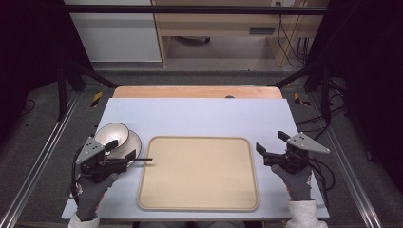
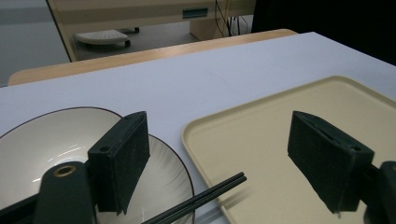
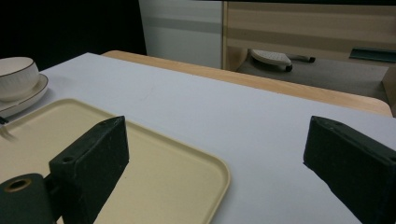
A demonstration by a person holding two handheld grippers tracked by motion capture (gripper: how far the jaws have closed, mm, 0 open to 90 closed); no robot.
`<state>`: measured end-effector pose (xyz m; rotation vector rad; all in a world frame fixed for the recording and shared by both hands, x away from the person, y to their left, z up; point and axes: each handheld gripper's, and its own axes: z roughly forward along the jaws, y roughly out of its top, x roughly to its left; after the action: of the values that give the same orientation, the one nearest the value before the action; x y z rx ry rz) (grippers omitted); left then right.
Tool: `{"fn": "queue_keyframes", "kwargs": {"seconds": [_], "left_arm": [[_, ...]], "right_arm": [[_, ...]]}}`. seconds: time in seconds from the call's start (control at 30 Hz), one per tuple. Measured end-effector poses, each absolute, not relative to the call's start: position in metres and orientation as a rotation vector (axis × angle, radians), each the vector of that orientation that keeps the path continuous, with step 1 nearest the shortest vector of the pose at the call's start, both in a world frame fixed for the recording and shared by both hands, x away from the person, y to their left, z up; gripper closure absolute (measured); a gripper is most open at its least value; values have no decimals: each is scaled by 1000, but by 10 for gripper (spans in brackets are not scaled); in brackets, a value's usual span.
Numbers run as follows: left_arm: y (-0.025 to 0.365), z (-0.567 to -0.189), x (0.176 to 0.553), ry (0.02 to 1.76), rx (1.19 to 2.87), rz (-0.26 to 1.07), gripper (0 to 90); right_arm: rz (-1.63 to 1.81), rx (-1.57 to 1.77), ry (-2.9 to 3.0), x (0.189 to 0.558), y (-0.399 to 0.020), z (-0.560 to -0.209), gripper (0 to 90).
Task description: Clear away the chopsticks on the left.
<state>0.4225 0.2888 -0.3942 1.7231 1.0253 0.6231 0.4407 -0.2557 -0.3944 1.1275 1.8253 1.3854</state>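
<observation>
Table (image 1: 199, 114) carries the tray (image 1: 198, 173) at centre, bare; plate (image 1: 134, 141) with bowl (image 1: 113, 135) sits just left of it, and chopsticks (image 1: 138, 160) lie off the plate's near edge with tips over the tray rim. I judge this the approach step: my left gripper (image 1: 124, 153) hovers by the plate, jaws wide, nothing between them; my right gripper (image 1: 272, 145) waits right of the tray, likewise wide and empty. Next move, I think: lower left jaws squarely over the chopsticks before closing, clear of the plate rim.
</observation>
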Motion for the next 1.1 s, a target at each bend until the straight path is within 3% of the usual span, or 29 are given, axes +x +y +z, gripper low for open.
{"fn": "queue_keyframes", "kwargs": {"seconds": [0.87, 1.1], "left_arm": [[340, -413, 391, 1083, 1827, 600, 210], [351, -423, 397, 1108, 1882, 602, 278]], "right_arm": [[1332, 1084, 1868, 433, -238, -384, 65], [1330, 1085, 1873, 433, -237, -383, 64]]}}
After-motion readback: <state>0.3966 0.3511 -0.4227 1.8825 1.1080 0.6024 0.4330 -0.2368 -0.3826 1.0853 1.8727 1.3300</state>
